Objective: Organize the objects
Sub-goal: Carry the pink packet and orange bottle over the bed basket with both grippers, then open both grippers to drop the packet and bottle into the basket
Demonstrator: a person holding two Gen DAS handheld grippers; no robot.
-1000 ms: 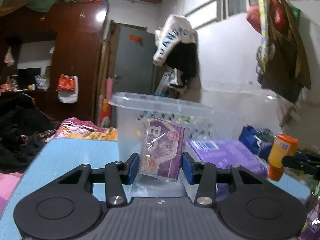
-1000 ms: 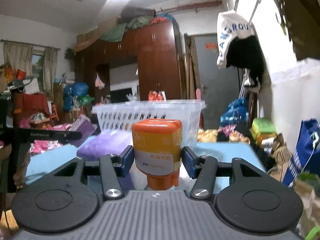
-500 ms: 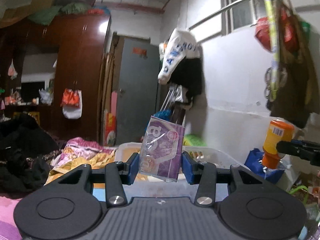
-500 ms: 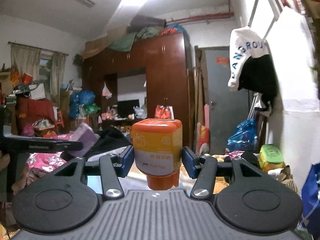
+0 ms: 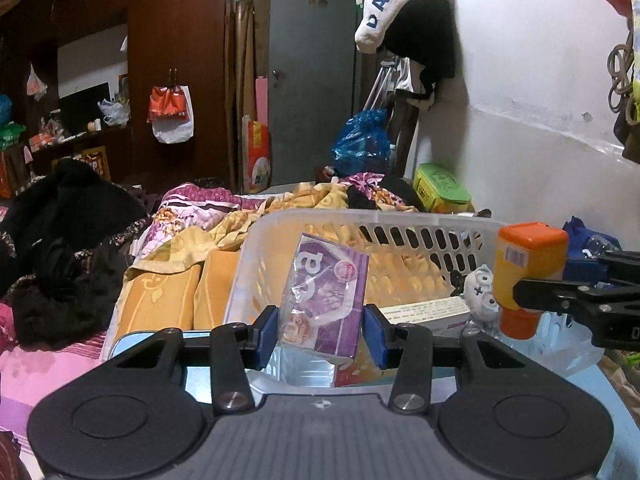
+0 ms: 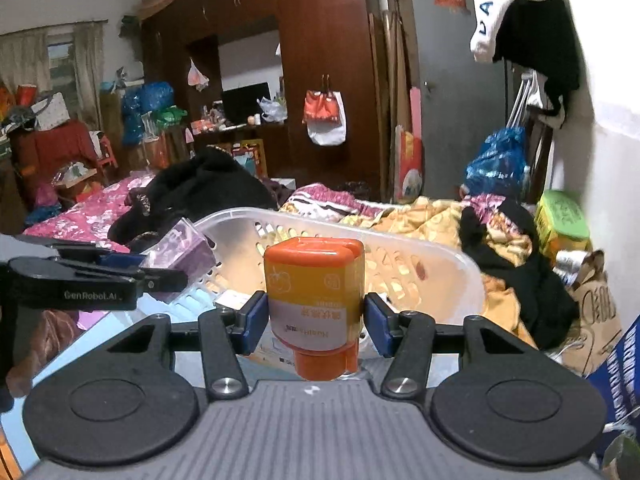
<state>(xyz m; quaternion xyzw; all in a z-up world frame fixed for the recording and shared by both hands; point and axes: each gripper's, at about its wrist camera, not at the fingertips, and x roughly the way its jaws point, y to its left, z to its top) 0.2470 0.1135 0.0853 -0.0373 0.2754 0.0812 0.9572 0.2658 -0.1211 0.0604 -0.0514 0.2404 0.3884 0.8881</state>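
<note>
The white perforated basket [image 5: 372, 216] is taken as the reference. A second ago it was seen side-on at gripper level; now its open top is looked down into from both wrist views, so both loads are judged to have been raised and carried over its near rim.

The left gripper [image 5: 322, 330] is clamped on a purple plastic-wrapped packet [image 5: 326, 292], which is held upright above the near left corner of the basket. The right gripper [image 6: 316, 326] is clamped on an orange-capped yellow bottle [image 6: 314, 296], held cap-down over the near right part of the basket. No change of grip is noted on either side.

Inside the basket, a small grey owl figure [image 5: 480, 290] and a flat white box [image 5: 424, 308] are seen against the right wall.

The carrying step is judged nearly complete; lowering and release into the basket are judged to be what remains. Neither item is yet at rest inside.
</note>
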